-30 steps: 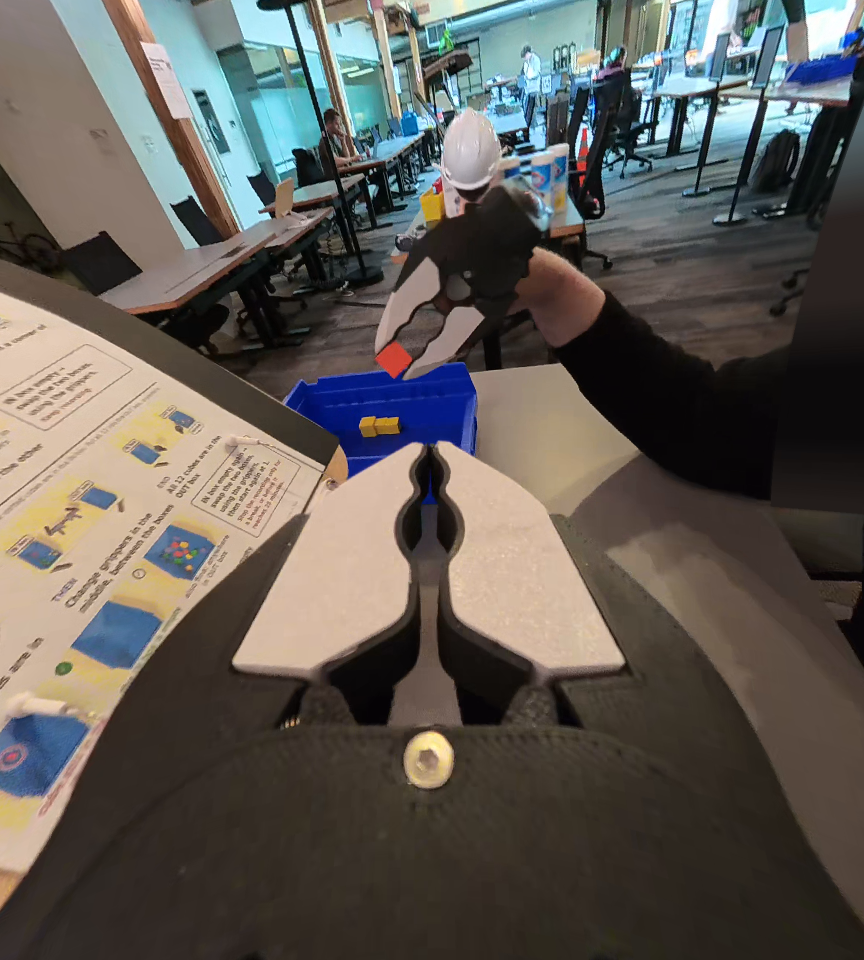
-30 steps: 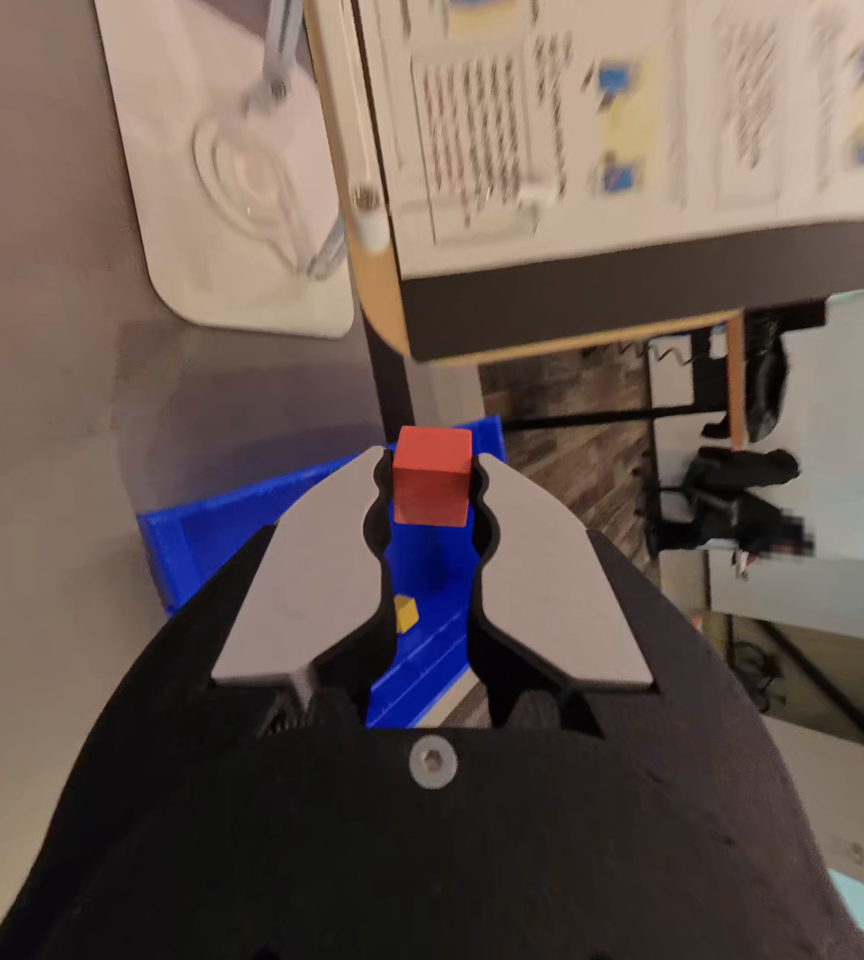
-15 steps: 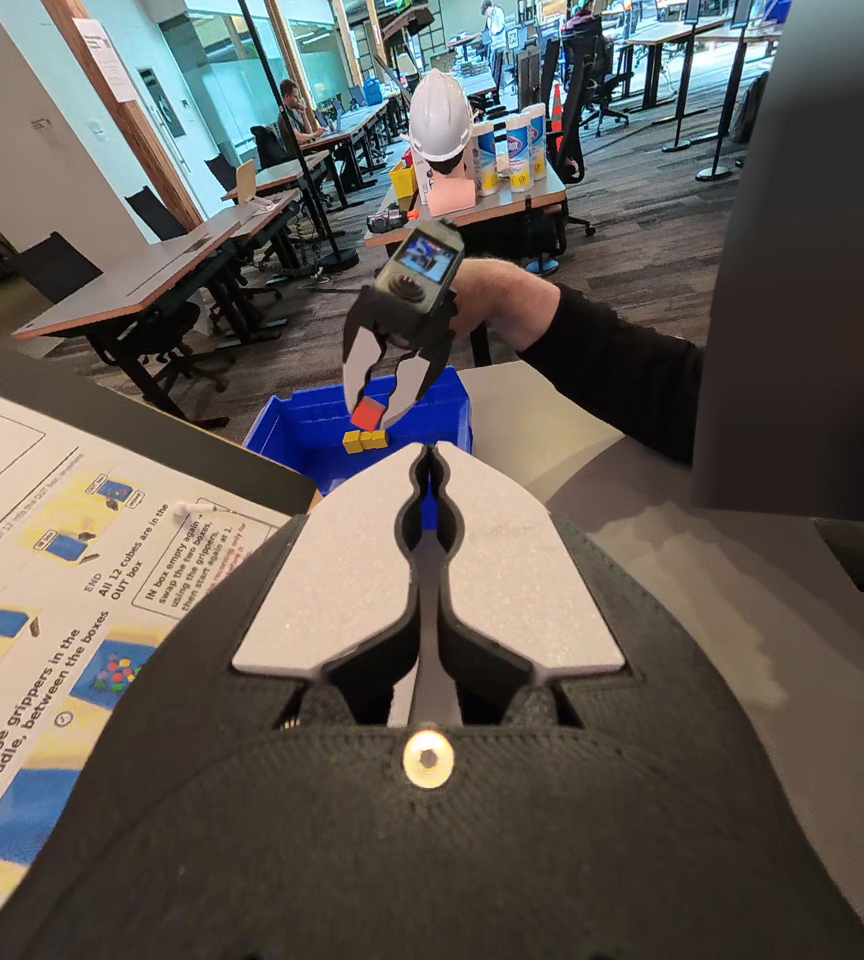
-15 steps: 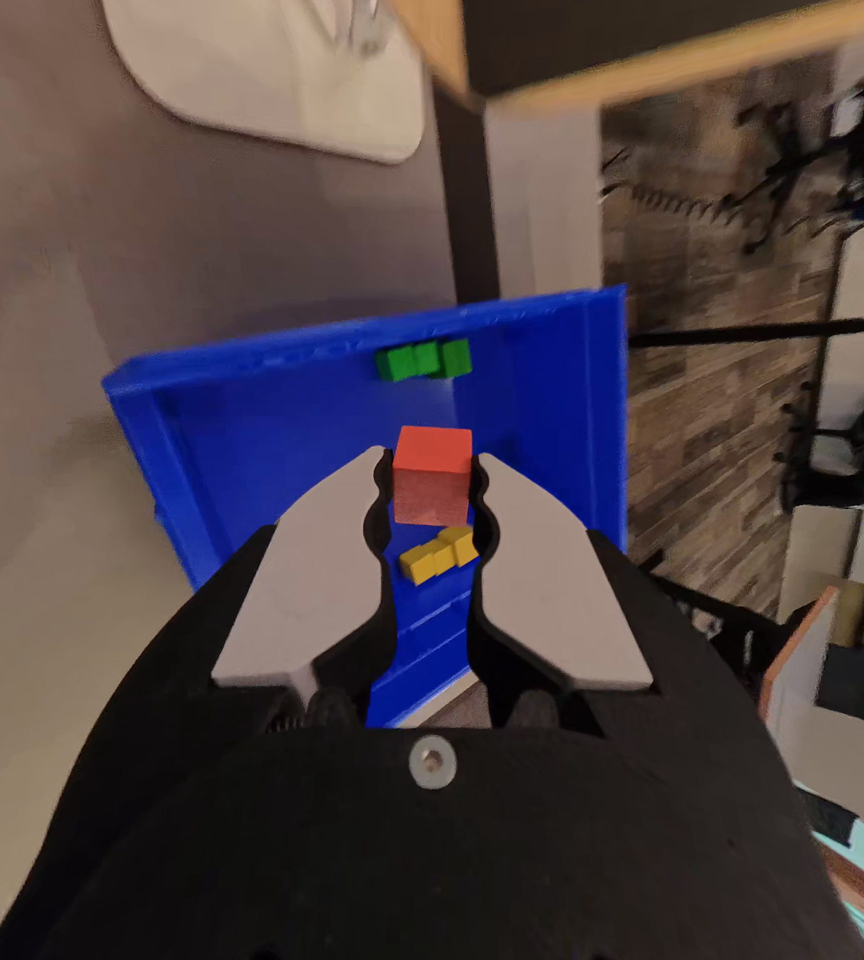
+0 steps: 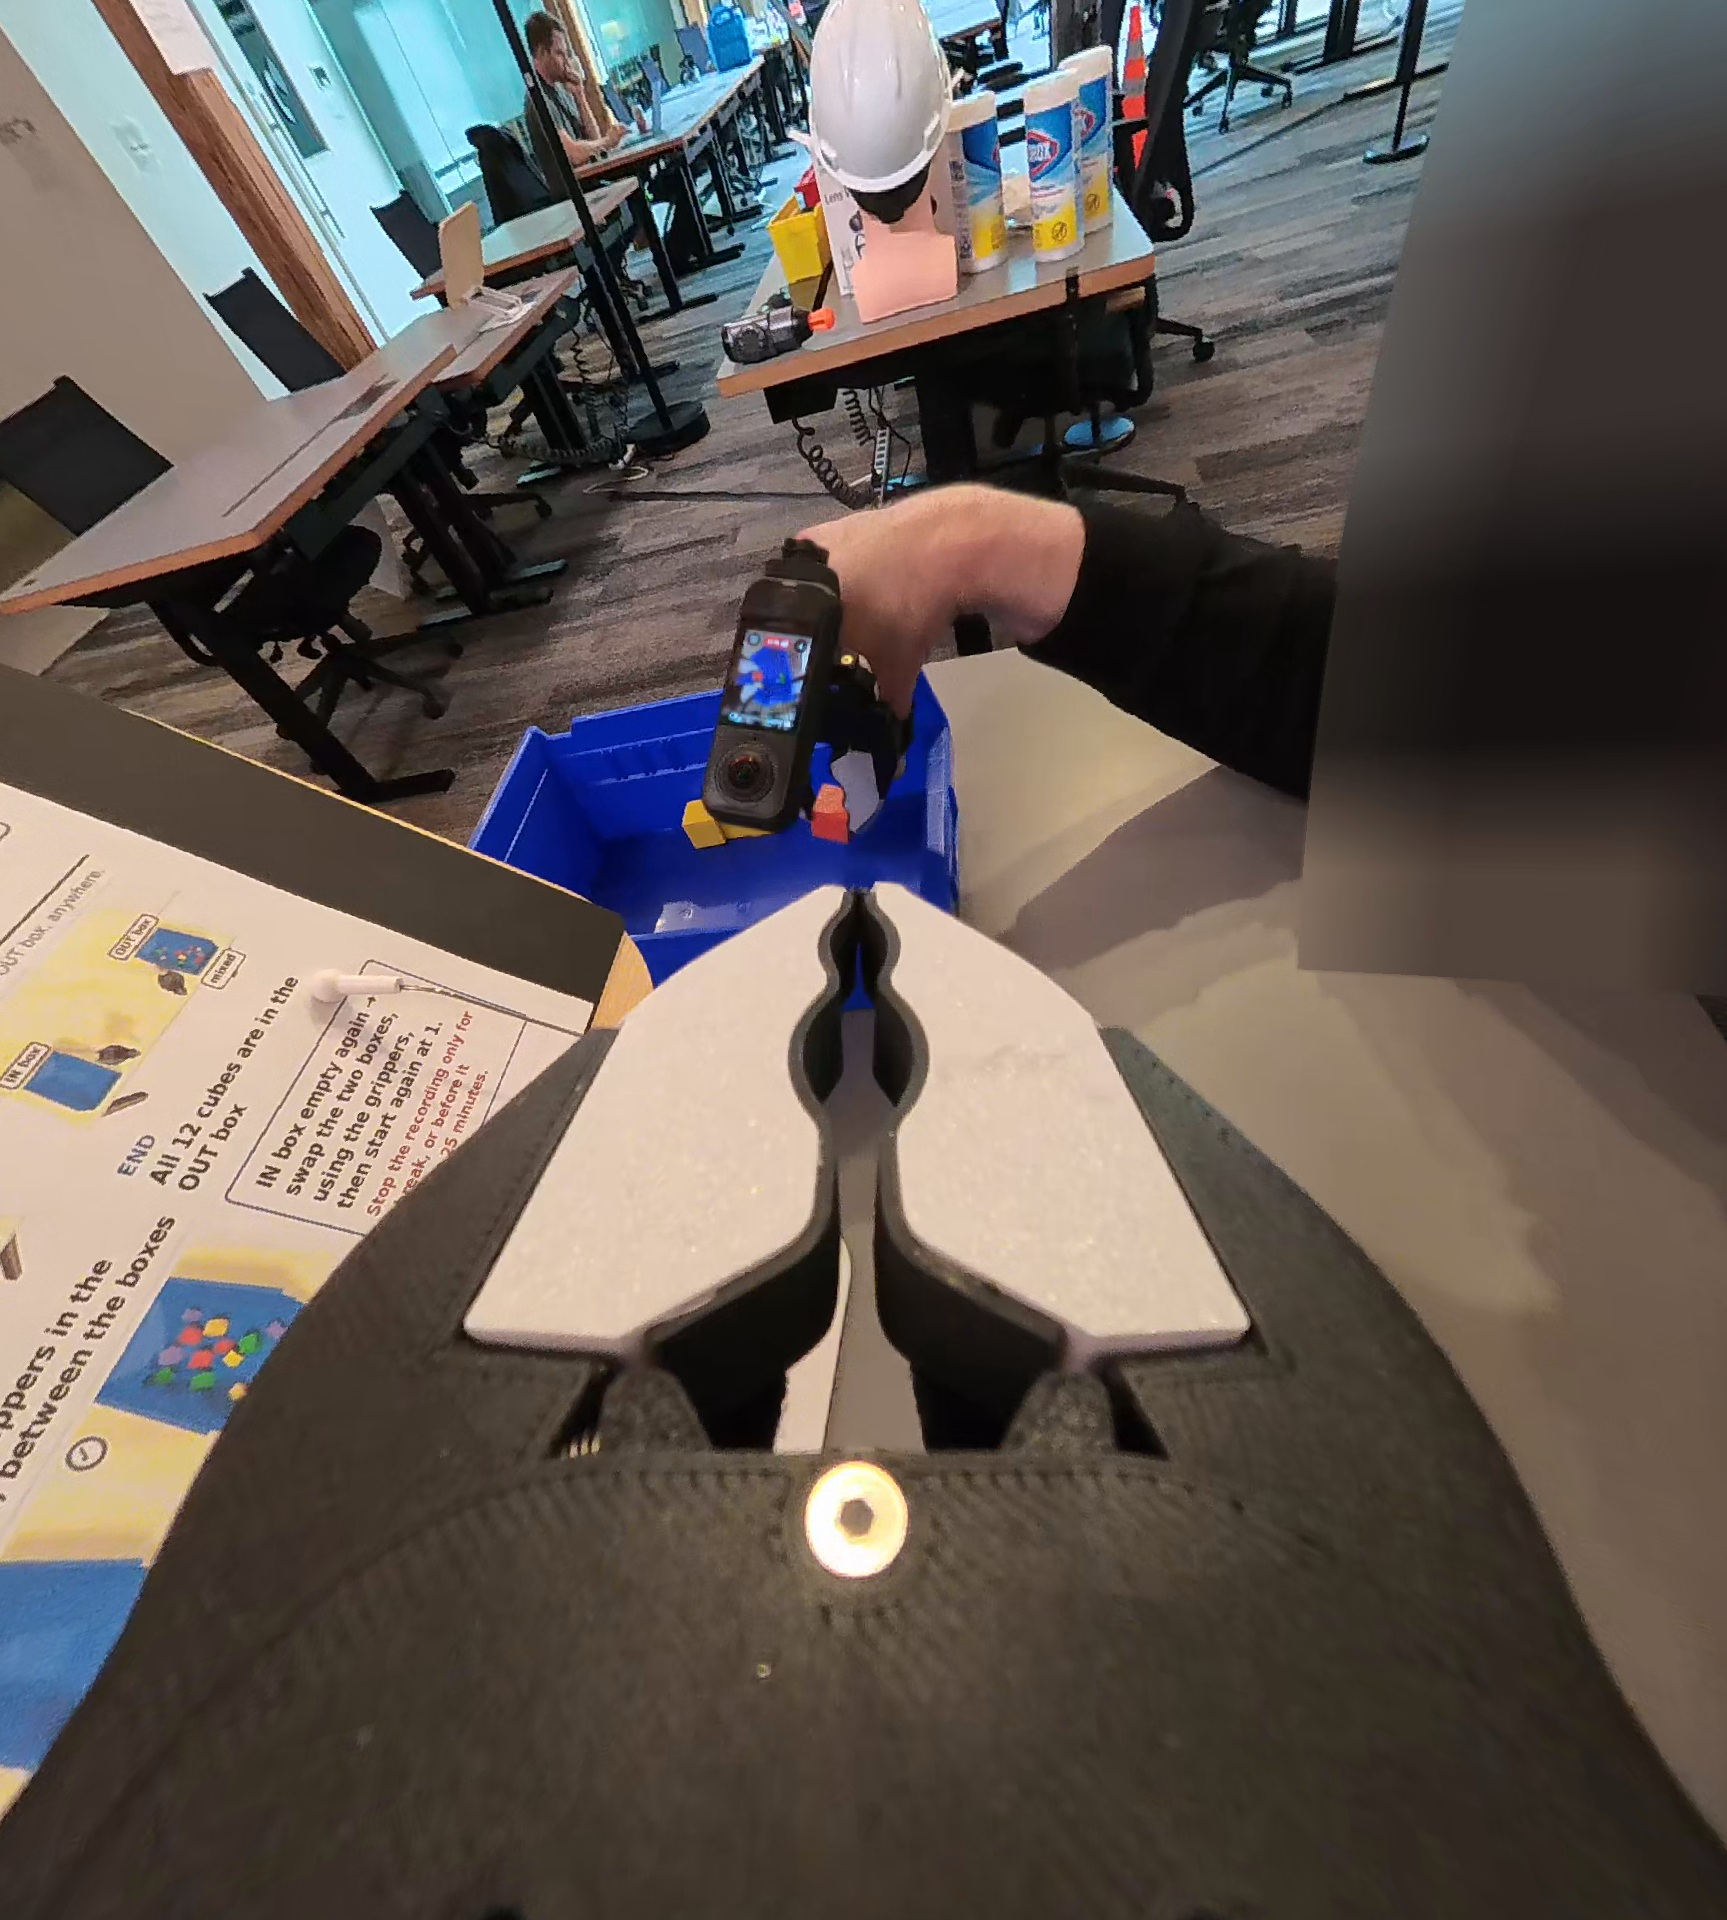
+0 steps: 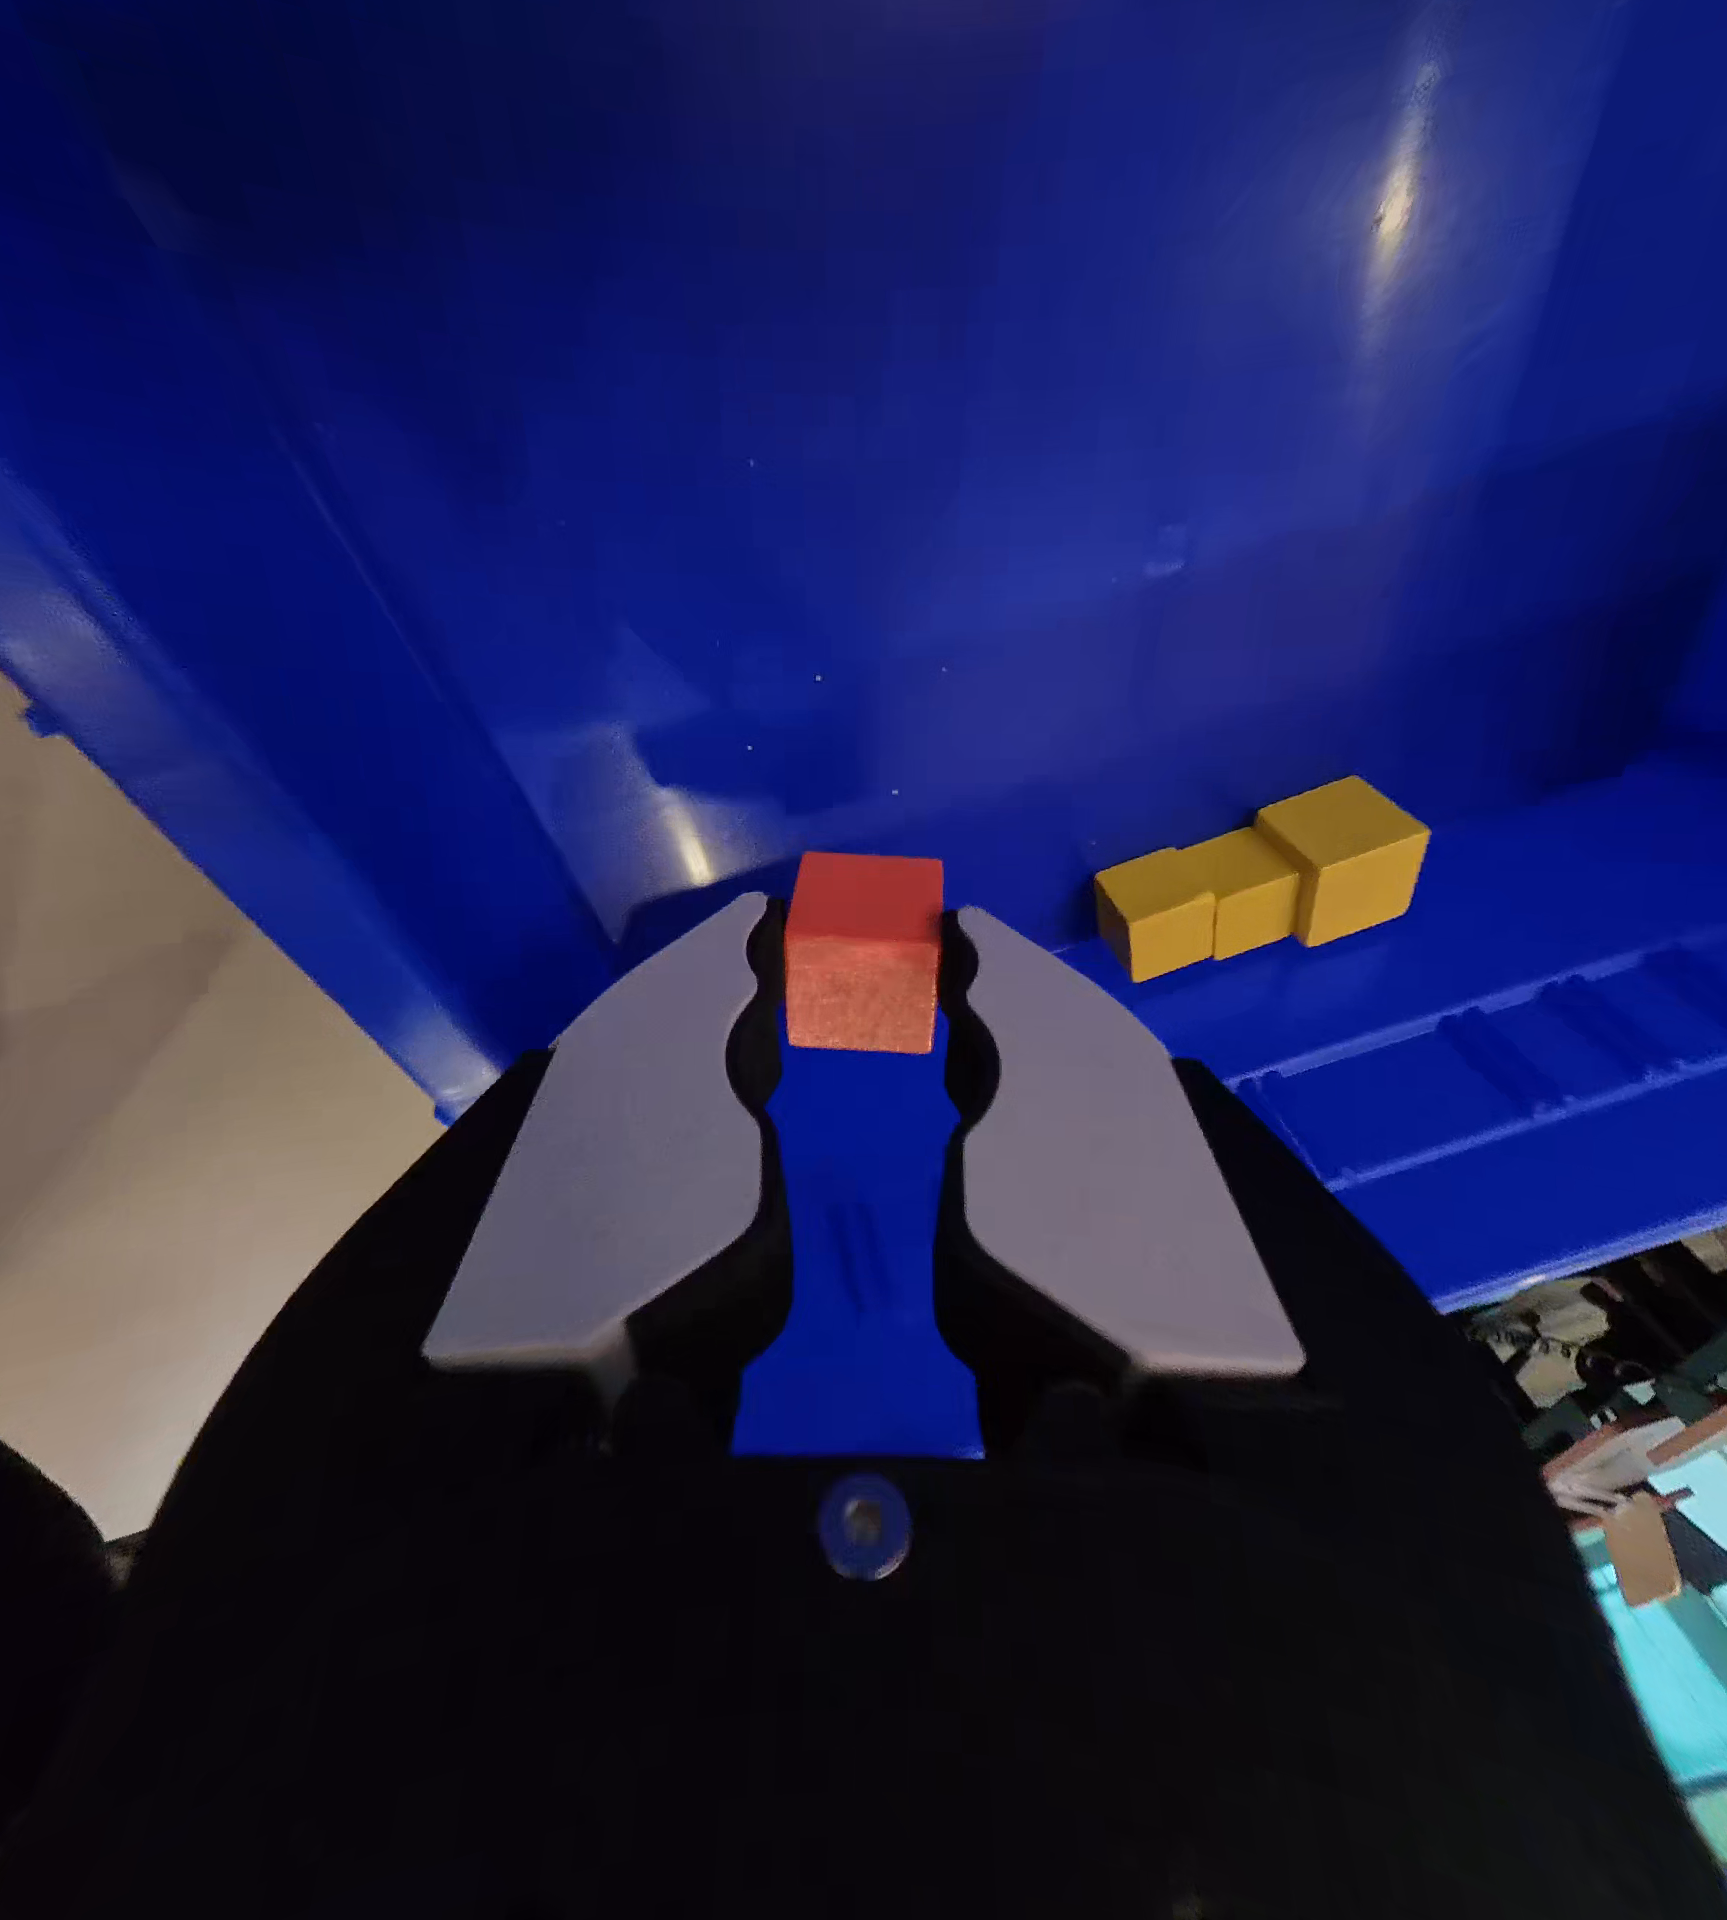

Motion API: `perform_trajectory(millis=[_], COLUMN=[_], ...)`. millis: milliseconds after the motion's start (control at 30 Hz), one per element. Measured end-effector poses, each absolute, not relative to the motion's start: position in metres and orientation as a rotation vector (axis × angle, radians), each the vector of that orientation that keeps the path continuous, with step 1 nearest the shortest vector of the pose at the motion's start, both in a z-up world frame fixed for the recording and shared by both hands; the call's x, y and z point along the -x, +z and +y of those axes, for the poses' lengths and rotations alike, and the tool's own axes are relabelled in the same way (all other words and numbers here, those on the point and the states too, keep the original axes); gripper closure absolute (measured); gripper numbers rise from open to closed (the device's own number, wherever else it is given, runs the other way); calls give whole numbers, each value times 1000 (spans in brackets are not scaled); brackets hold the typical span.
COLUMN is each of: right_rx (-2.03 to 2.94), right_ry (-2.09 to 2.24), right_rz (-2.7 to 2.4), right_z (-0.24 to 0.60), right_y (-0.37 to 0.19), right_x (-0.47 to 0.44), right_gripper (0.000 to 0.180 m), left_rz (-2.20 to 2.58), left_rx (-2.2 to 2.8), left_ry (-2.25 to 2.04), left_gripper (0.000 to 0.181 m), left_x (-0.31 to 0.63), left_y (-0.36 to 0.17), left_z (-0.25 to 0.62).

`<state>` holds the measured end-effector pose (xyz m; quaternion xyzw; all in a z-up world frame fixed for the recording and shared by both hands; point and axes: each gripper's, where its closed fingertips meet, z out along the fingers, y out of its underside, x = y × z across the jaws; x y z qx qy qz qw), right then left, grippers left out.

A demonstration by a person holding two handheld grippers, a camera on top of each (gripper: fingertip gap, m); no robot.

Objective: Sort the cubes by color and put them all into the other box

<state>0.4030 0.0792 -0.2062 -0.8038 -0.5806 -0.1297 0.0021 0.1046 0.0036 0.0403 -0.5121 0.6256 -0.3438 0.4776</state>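
My right gripper is shut on a red cube and holds it low inside the blue box, near a box wall. A row of yellow cubes lies along the wall to the right of it. In the left wrist view the right gripper reaches down into the blue box with the red cube beside the yellow cubes. My left gripper is shut and empty, held back from the box over the table.
An instruction sheet on a slanted board stands at the left, next to the box. A dark panel rises at the right. The grey table runs between them. Office desks and chairs are beyond the table edge. There is about 40 cm between the tips of the two grippers.
My right gripper has come down with the red cube from above the blue box into it, close to the yellow cubes. My left gripper stayed shut and tilted slightly.
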Motion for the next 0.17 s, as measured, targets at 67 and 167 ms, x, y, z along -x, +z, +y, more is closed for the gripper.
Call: perform_trajectory(millis=[67,167], right_rx=[2545,2576], right_ry=[-432,-468], right_rz=[-1820,-1820], right_z=[80,81], right_y=[-210,-214], right_x=[-409,-418], right_gripper=[151,151], left_rz=[1533,1541], left_rx=[1246,1244], left_ry=[-844,-845], left_gripper=[181,181], left_x=[-104,-105], left_y=[40,40], left_z=[2,1])
